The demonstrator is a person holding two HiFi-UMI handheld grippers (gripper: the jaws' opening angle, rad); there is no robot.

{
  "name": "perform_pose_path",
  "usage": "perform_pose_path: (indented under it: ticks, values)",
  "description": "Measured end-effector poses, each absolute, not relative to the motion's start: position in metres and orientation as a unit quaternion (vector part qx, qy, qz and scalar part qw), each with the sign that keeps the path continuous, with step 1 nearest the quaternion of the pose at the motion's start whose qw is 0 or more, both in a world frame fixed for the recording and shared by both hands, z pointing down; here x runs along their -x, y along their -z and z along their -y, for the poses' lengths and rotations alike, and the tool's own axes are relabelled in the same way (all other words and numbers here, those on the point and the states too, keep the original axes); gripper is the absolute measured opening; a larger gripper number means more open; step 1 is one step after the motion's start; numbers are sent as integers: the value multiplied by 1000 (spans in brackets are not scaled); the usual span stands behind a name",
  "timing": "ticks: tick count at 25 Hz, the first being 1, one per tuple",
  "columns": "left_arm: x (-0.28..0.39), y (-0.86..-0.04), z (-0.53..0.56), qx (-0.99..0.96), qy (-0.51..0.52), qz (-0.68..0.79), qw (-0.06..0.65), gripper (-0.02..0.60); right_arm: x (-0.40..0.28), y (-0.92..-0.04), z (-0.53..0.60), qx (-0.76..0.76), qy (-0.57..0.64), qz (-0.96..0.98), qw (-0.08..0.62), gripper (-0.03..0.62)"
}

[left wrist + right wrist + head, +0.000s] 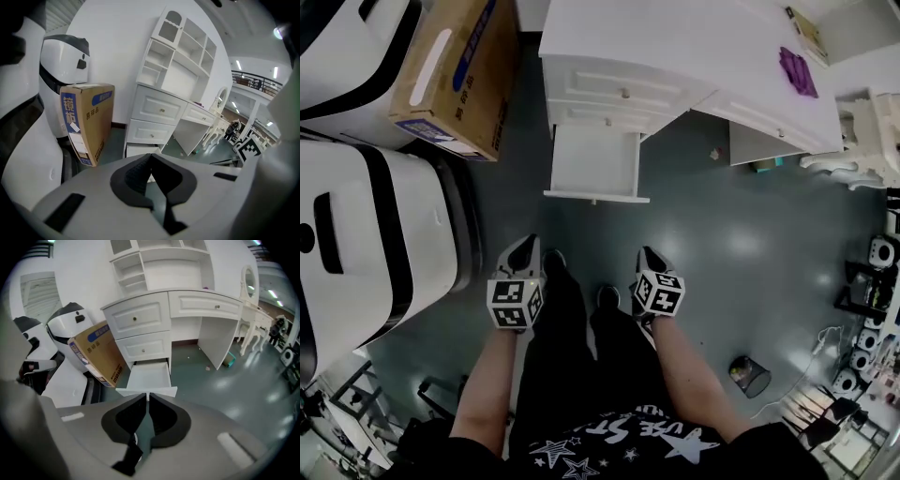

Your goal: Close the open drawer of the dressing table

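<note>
Your left gripper (525, 246) and right gripper (649, 255) are hanging in front of your legs, each with its fingers (132, 177) pressed together and gripping nothing. Ahead of you, the white dressing table (675, 56) is standing against the wall, and a cardboard box (455, 75) is sitting just beside it. Its lowest drawer (596, 161) is sticking out over the floor, well apart from both grippers.

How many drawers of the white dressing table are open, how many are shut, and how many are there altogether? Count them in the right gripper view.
Open drawer: 1
Shut drawers: 3
Total: 4
</note>
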State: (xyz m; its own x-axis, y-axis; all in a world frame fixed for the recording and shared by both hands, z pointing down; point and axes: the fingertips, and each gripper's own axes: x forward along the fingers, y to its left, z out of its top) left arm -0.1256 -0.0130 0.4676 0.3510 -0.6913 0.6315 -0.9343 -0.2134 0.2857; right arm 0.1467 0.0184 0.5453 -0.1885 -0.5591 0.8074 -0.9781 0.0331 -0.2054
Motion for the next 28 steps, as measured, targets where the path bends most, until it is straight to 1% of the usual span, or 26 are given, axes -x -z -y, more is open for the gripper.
perform_pose_path:
  ticks: [3, 6, 12, 14, 17, 22, 28]
  values:
    - [133, -499, 21, -765, -212, 507, 335, 9, -147, -573, -9, -603, -406, 629, 275, 6]
    - [140, -522, 28, -773, -227, 485, 340, 9, -133, -593, 5, -602, -412, 623, 283, 8]
    - [147, -568, 40, -774, -239, 461, 363, 9, -95, -627, 31, -576, -418, 637, 297, 38]
    - [145, -585, 42, -772, -243, 455, 370, 9, -85, -641, 38, -566, -419, 644, 299, 56]
    - [140, -608, 45, -770, -255, 447, 376, 9, -73, -664, 46, -548, -418, 654, 313, 66]
    - [140, -638, 61, -763, -258, 456, 378, 9, -64, -713, 55, -538, -420, 651, 332, 93]
    - [127, -680, 73, -762, -260, 454, 382, 9, -60, -758, 72, -523, -403, 664, 351, 106]
